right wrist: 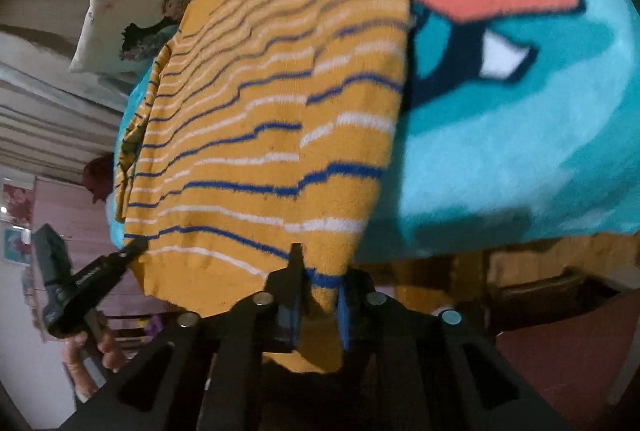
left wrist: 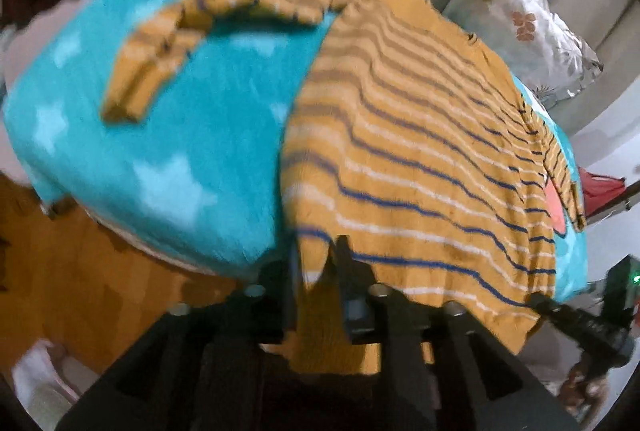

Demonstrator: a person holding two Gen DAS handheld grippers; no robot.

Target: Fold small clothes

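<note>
- Striped sweater, one: mustard yellow with blue and white stripes, spread over a turquoise blanket; one sleeve lies out across the blanket's star print.
- Left claw: fingers closed together on the sweater's hem, at one bottom corner, cloth pinched between them.
- Right claw: fingers likewise clamped on the hem, at the other bottom corner.
- Each claw also shows at the edge of the other's view, at the hem.
- Pillows, two: floral; white with dark print.
- Containers: none seen.
</note>
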